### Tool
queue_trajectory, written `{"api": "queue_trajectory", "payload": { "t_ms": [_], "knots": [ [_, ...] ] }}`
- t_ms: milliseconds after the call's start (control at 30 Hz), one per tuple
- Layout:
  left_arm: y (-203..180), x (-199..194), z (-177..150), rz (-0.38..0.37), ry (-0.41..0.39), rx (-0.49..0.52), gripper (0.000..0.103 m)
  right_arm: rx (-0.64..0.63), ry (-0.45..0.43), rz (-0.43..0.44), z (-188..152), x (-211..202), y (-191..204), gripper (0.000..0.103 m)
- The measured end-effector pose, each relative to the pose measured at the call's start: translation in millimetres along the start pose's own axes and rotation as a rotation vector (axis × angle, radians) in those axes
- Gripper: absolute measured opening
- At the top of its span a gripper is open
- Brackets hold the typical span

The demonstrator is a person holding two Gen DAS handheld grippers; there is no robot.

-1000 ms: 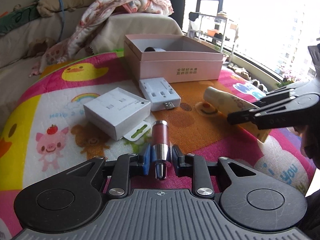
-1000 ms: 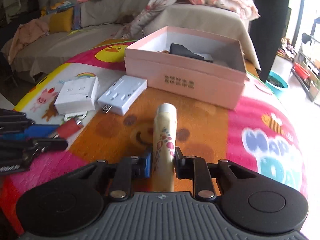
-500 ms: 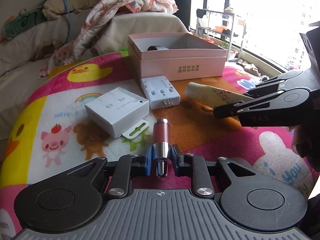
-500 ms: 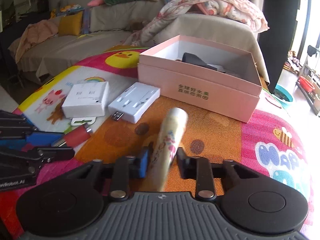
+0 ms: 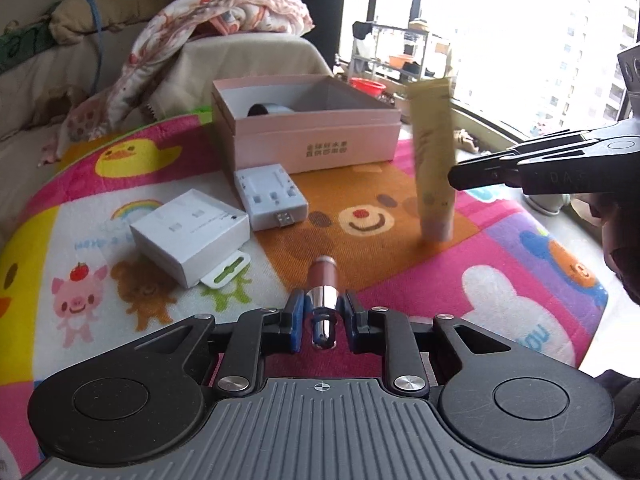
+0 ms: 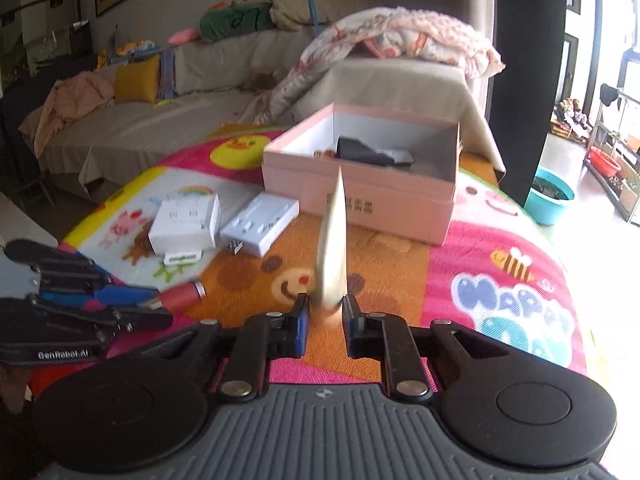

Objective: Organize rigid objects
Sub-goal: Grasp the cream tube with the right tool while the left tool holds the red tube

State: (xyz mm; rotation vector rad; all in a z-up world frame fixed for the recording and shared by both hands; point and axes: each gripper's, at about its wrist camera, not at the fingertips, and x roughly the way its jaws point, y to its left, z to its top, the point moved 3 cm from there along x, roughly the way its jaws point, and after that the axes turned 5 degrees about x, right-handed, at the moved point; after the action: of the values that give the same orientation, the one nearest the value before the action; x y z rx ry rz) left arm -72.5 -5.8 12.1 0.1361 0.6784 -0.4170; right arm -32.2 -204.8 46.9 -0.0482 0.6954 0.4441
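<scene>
Standing nearly upright, cap end down, the cream tube (image 5: pixel 434 160) is pinched near its lower end by the right gripper (image 6: pixel 324 320); its image is motion-blurred. In the right wrist view its flat crimped end rises in front of the pink box (image 6: pixel 360 196). Whether the cap touches the mat cannot be told.

The left gripper (image 5: pixel 320 320) is clenched on the silver end of a lipstick (image 5: pixel 322 284), red-brown body pointing forward, low over the mat.

Pink box (image 5: pixel 316 144): open-topped, lid off, a dark object (image 6: pixel 360 150) inside against the near wall. The tube is just right of the box's front right corner in the left wrist view, apart from it.

Two white items lie left of the tube: a white adapter (image 5: pixel 272 196) with a USB plug, just in front of the box, and a white carton (image 5: pixel 190 236) with a hang tab, beside it. Between adapter and tube, open orange mat with a bear face. Right of the tube the mat runs free to its edge.

Surface: a play mat (image 5: pixel 520 280) with cartoon prints, ducks, pig, rabbit, bee; what lies under it is not visible.

Room: sofa (image 6: pixel 140 128) behind, a floral blanket (image 5: pixel 224 12) heaped over its end, yellow cushion (image 6: pixel 136 78), framed pictures on the wall. Bright window to the right, metal rack (image 5: pixel 396 52), teal basin (image 6: pixel 548 198) on the floor.
</scene>
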Motion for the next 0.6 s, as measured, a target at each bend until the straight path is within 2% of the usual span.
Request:
{"api": "queue_trajectory", "payload": {
  "t_ms": [33,267,333,433,467,500,533,600],
  "knots": [
    [0,-5,6,0.0,-0.019,0.002,0.024,0.001,-0.014,0.003,4,-5,0,0.0],
    [17,-38,68,0.044,-0.203,0.009,0.024,0.05,-0.169,0.01,52,-44,-15,0.0],
    [23,-40,70,0.049,-0.216,-0.006,0.024,0.042,-0.197,-0.004,59,-49,-20,0.0],
    [32,-30,59,0.012,-0.177,-0.067,0.024,0.011,-0.187,-0.014,53,-46,-24,0.002],
    [33,-25,55,-0.004,-0.156,-0.091,0.024,-0.005,-0.176,-0.009,48,-42,-24,0.003],
    [35,-18,48,-0.019,-0.13,-0.117,0.024,-0.021,-0.157,0.002,42,-36,-24,0.011],
    [36,-12,42,-0.026,-0.109,-0.129,0.024,-0.03,-0.126,0.015,36,-28,-24,0.025],
    [35,-2,34,-0.027,-0.074,-0.133,0.024,-0.031,-0.07,0.025,26,-9,-22,0.037]
  ]
}}
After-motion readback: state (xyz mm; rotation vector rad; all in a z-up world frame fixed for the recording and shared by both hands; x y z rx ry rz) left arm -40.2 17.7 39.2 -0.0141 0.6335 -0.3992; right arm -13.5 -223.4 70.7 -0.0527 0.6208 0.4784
